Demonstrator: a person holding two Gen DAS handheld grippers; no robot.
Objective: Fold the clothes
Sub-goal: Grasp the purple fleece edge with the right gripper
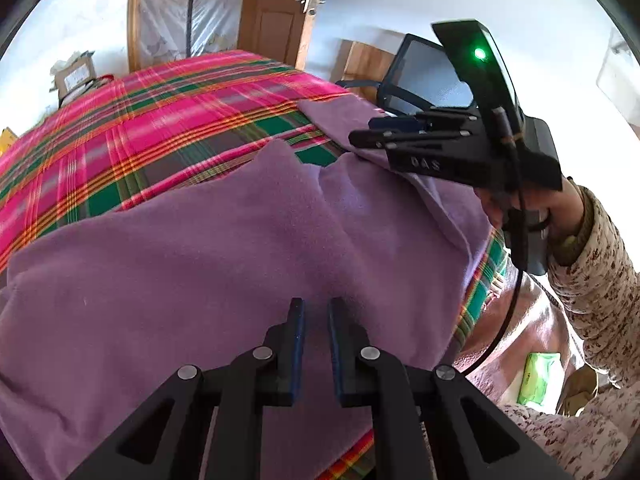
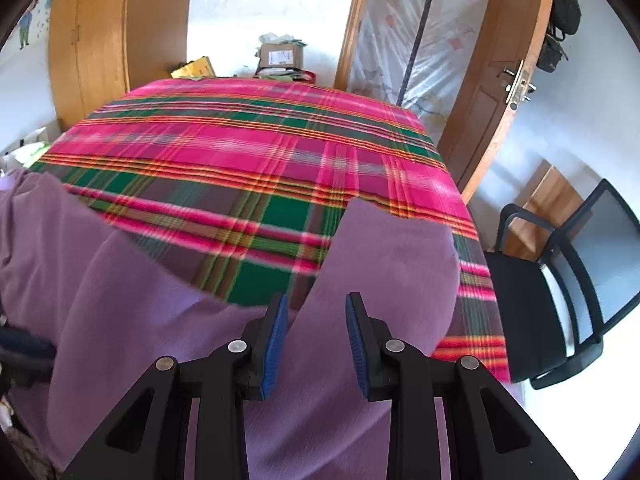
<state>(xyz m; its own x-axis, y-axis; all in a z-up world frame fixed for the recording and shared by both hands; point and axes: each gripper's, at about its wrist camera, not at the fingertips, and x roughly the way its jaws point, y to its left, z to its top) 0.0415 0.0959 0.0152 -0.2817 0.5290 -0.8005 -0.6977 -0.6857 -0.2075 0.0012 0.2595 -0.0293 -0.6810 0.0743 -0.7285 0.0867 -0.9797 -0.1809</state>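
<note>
A soft lilac fleece garment (image 1: pixel 224 248) lies spread over a tabletop covered by a plaid cloth (image 1: pixel 132 128) of hot pink, green and grey squares crossed by thin orange lines; the fleece has a matte, napped surface with gentle rolling creases. In the left wrist view the garment fills the lower half, with 2 pointed flaps rising toward 12 o'clock and a further purple strip running to 2 o'clock. The left claw (image 1: pixel 316 308) hovers low over the fleece at 6 o'clock, its 2 flat, blue-edged black fingers standing narrowly apart with a slim gap; no fabric shows between them, though whether the tips touch the cloth I cannot tell. At 2 o'clock the right claw (image 1: pixel 360 136), angular black plastic with a green light on its body, reaches over the far strip, gripped by a hand (image 1: pixel 520 204) in a knitted, speckled cream sleeve (image 1: pixel 600 272). In the right wrist view that claw's ribbed blue pads (image 2: pixel 276 344) stand moderately wide, nothing pinched, above a rounded purple lobe. A black mesh chair (image 2: pixel 560 300) stands at 3 o'clock, a wooden door (image 2: pixel 500 92) at 1 o'clock.
</note>
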